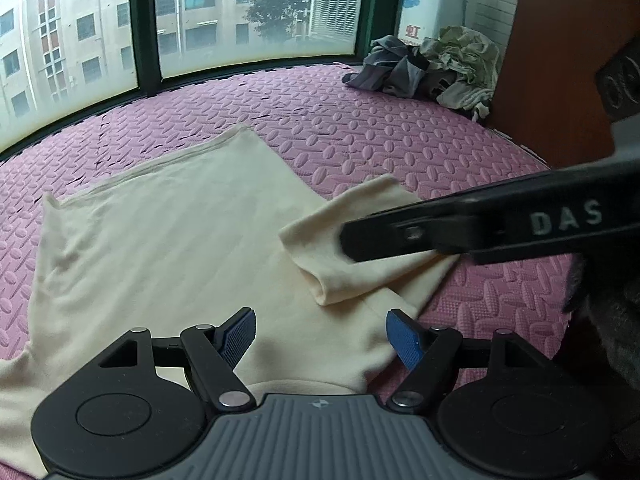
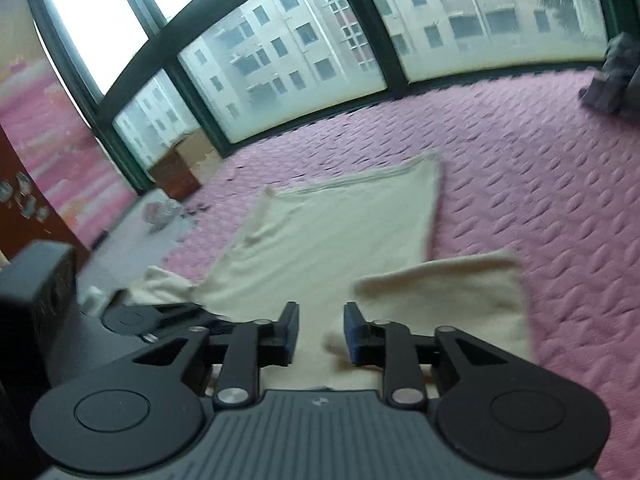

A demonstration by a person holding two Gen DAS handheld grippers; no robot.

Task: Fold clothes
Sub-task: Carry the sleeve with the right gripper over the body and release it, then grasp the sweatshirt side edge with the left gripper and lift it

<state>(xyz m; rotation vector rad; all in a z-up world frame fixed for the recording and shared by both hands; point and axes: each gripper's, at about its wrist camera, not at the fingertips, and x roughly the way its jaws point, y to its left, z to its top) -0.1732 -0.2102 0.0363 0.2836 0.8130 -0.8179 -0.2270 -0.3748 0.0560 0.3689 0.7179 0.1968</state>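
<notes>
A cream shirt (image 1: 160, 240) lies spread flat on the pink foam mat (image 1: 400, 140), hem toward the window. Its right sleeve (image 1: 320, 248) is folded inward across the body. My left gripper (image 1: 320, 336) is open wide just above the shirt's near end, with nothing between its blue pads. In the right wrist view the shirt (image 2: 340, 220) and the folded sleeve (image 2: 448, 292) lie ahead. My right gripper (image 2: 322, 332) is open by a narrow gap low over the cloth, gripping nothing. In the left wrist view one of its black fingers (image 1: 400, 236) reaches in from the right over the sleeve.
A pile of unfolded clothes (image 1: 432, 68) sits at the mat's far right corner by a brown wooden cabinet (image 1: 560, 60). A big window (image 1: 240, 20) borders the far edge. At the left, a box (image 2: 188, 160) and small litter lie by the mat's edge.
</notes>
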